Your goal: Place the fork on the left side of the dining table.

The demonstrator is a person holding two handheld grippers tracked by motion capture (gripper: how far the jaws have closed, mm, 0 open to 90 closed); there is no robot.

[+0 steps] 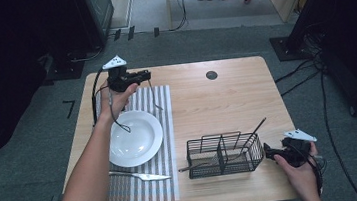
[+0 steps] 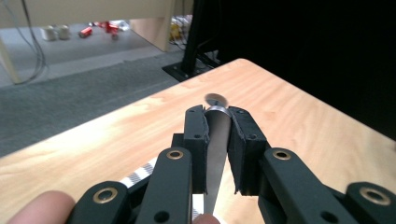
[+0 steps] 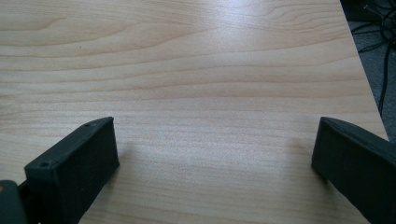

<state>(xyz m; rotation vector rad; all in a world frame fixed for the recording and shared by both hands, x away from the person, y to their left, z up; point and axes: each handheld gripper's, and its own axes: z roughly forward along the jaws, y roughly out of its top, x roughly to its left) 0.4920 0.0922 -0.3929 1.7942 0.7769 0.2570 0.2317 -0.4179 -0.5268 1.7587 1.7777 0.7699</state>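
My left gripper is raised over the far edge of a striped placemat and is shut on the flat handle of a metal utensil, which hangs down from the jaws. In the left gripper view the handle is pinched between the pads of that gripper. A white plate lies on the mat, with a knife in front of it. My right gripper is low, just right of a black wire basket. Its jaws stand wide open over bare wood.
The basket holds a few utensils, one dark handle sticking out to the far right. A dark round grommet sits in the wooden table near its far edge. Cables lie on the floor to the right of the table.
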